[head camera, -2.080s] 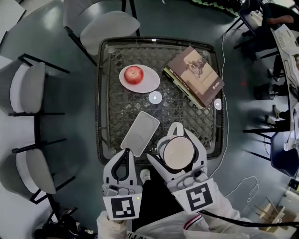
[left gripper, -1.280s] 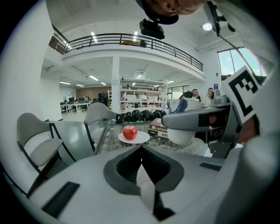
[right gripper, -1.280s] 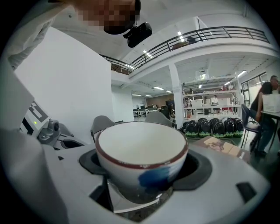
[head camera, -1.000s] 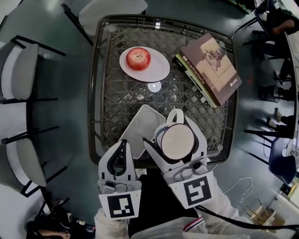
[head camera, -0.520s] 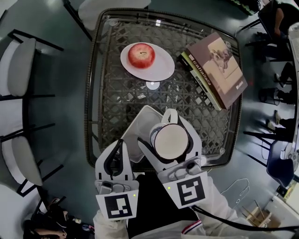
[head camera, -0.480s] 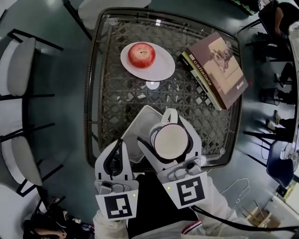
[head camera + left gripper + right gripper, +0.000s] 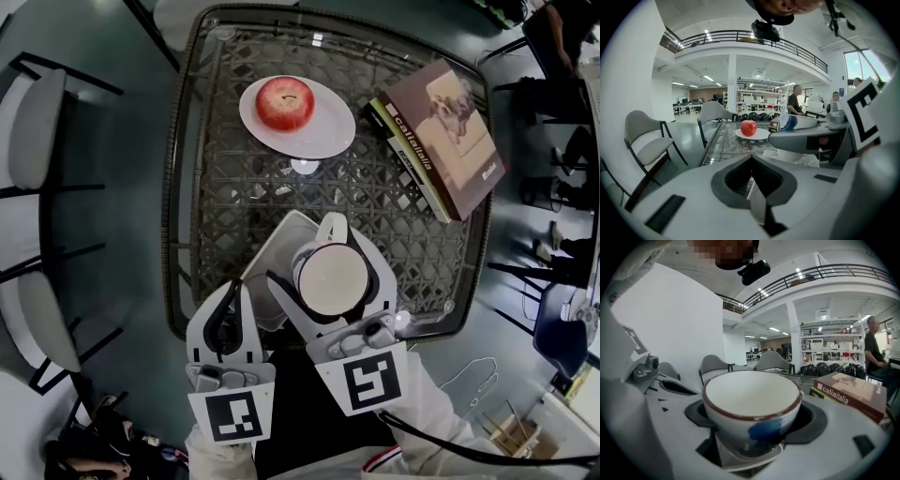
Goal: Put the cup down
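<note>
A white cup (image 7: 330, 279) with a reddish rim and a blue patch sits upright between the jaws of my right gripper (image 7: 323, 267), which is shut on it. It is held over the right part of a white rectangular tray (image 7: 272, 258) near the front edge of the glass table (image 7: 225, 187). The right gripper view shows the cup (image 7: 752, 401) close up and empty, with the right gripper (image 7: 750, 439) around its base. My left gripper (image 7: 232, 298) is shut and empty, just left of the tray's front corner. In the left gripper view, the left gripper (image 7: 752, 180) has its jaws together.
A red apple (image 7: 284, 103) lies on a white plate (image 7: 323, 136) at the back of the table. A stack of books (image 7: 441, 131) is at the back right. Grey chairs (image 7: 28, 122) stand to the left. Woven wicker shows under the glass.
The right gripper has carried the cup left, from beside the tray to over its right part. The left gripper stays shut beside it.
</note>
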A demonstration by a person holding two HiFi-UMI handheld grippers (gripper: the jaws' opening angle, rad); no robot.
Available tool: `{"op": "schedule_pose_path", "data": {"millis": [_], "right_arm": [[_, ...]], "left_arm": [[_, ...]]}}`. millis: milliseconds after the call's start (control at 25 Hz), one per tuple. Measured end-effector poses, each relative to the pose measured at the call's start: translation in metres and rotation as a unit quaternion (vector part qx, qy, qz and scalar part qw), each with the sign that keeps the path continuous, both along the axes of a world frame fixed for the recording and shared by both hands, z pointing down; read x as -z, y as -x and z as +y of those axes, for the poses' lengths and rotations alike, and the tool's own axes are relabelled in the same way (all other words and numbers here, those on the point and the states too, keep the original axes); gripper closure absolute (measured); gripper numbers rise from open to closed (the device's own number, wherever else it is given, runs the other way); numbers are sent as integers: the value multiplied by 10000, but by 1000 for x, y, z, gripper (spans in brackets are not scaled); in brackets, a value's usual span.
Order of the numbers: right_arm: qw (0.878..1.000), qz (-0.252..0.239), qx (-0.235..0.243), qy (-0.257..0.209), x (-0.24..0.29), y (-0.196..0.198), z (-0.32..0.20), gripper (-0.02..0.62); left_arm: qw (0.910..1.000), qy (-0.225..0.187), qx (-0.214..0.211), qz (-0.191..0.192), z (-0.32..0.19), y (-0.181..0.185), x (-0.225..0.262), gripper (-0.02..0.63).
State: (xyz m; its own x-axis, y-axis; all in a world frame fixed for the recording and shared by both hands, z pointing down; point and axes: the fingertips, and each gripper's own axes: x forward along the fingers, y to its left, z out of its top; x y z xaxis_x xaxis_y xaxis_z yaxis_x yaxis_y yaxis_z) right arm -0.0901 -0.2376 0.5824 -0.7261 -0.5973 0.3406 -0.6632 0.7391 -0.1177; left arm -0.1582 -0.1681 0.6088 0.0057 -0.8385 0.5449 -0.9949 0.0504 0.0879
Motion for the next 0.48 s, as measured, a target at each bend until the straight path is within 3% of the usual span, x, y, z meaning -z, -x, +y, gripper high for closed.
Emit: {"op": "schedule_pose_path", "data": {"millis": [480], "right_arm": [[9999,119,32,73,-23,12,-3,178]], "left_arm": [[9999,127,20,-74,-1,6,-13,595]]}}
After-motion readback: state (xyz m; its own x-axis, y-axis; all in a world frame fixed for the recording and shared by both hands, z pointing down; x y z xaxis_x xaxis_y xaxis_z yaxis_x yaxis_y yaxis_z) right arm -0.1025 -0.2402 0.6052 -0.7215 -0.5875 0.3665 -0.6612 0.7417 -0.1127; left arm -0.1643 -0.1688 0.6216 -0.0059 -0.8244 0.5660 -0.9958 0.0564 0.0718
